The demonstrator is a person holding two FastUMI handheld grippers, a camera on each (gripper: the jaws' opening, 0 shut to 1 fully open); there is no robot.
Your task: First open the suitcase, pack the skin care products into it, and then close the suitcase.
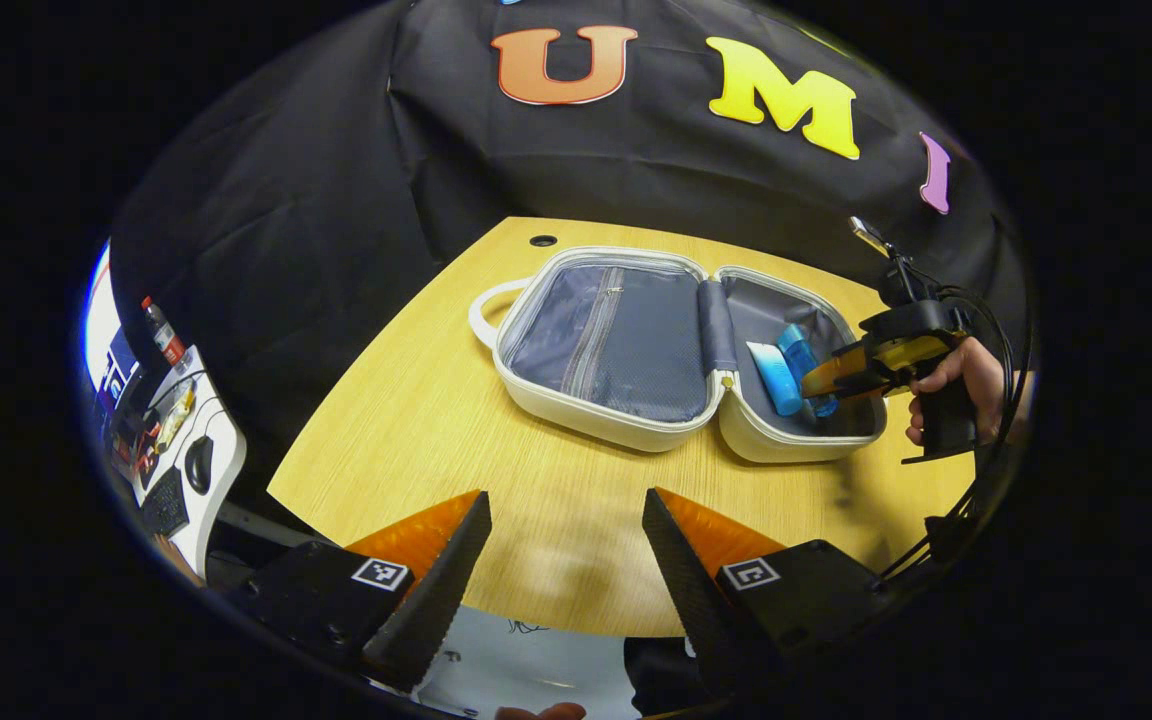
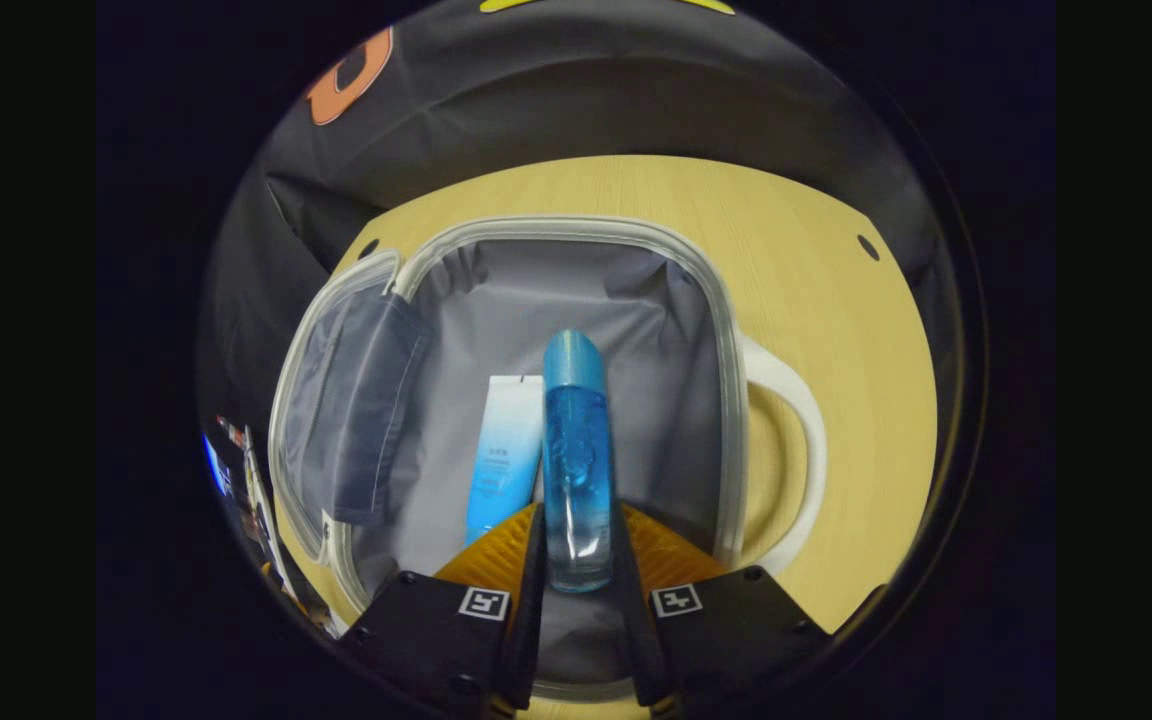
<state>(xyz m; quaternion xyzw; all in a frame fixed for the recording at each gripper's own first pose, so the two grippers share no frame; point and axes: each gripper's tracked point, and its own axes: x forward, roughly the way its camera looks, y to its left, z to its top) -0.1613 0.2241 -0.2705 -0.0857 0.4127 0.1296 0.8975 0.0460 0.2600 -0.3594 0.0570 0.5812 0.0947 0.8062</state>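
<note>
the small white hard-shell suitcase (image 1: 596,415) with grey fabric lining lies wide open on the pale wooden table (image 1: 416,420), both halves flat, its looped white handle pointing off to one side. the half with the zipped mesh pocket holds nothing loose that i can see.

in the other half, a white-and-blue squeeze tube (image 2: 504,455) of skin care lies flat on the lining. just beside it is the clear blue bottle with a blue cap (image 2: 576,470), and the right gripper (image 2: 576,575) has both fingers pressed against the bottle's lower end, clamped on it, with the bottle held low inside that compartment; whether it touches the lining i cannot tell. from the left gripper view, the same gripper reaches in over the case's far rim, and a hand (image 1: 956,385) holds its grip.

the left gripper (image 1: 566,555) hangs back over the near edge of the table, well apart from the case, its fingers spread wide with nothing between them.

off to the side, a white desk (image 1: 221,455) carries a dark mouse and keyboard.
</note>
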